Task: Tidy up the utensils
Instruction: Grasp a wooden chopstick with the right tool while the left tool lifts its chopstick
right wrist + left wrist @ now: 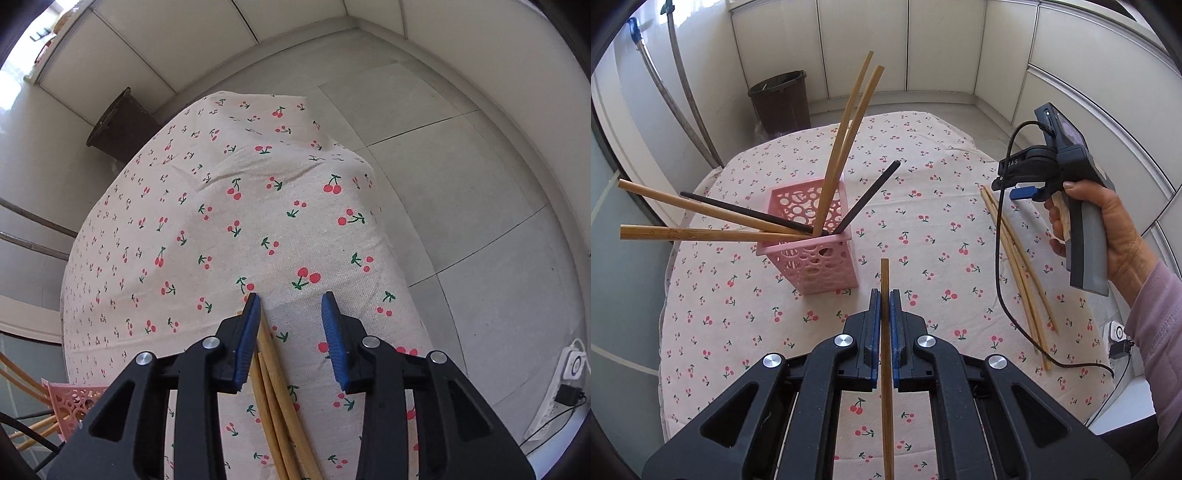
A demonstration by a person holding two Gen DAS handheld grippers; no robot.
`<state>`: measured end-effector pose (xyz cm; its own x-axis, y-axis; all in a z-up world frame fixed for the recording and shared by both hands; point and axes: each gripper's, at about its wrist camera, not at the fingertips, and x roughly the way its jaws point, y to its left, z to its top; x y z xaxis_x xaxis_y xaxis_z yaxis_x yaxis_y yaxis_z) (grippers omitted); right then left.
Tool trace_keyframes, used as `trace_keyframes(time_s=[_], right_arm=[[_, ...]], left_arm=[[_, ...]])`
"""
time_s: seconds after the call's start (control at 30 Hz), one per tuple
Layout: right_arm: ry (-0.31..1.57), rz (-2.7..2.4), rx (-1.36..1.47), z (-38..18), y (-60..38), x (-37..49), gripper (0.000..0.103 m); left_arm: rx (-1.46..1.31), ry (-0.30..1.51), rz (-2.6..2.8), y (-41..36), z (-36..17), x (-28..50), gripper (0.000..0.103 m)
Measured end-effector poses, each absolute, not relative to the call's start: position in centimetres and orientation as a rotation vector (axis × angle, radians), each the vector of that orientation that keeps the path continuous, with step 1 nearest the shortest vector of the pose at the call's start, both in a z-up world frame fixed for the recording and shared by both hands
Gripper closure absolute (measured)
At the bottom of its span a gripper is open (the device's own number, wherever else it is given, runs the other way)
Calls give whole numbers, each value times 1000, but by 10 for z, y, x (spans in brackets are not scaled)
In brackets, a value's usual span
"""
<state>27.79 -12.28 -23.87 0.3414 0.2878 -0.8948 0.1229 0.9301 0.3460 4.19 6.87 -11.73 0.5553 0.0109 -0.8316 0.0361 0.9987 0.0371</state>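
Observation:
My left gripper (885, 295) is shut on a single bamboo chopstick (885, 273) that runs lengthwise between its pads, above the table just right of the pink perforated basket (812, 258). Several bamboo and black chopsticks (846, 140) lean out of that basket. In the right wrist view, my right gripper (291, 299) is open and low over the loose bamboo chopsticks (273, 376) on the cherry-print cloth (221, 221). They lie against the left pad; the right pad stands apart from them. The left wrist view shows the same gripper (1008, 184) held by a hand (1115, 229) over those chopsticks (1015, 258).
A dark bin (781, 103) stands on the floor behind the table, with two long handles (679, 92) leaning on the wall to its left. A black cable (1001, 288) hangs from the right gripper across the table. A power strip (572, 365) lies on the floor at the right.

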Motion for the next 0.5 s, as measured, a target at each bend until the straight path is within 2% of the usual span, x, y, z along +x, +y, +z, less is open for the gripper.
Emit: trace_keyframes(time_s=[0.2,0.33,0.4,0.5], right_arm=[[1210,88,199,-236,-95,272,67],[1169,53,15,-236,-75,267,81],[1156,66,-15,-235,-68,264,96],[1130,60,-35,-230,-64,254,96]], left_arm=[[55,986,-17,68,-117,41,99],[53,985,-13,69,-116,41,99],[50,978,-13,69,-114,40,99],[41,955,-18,71,-107,38,99]])
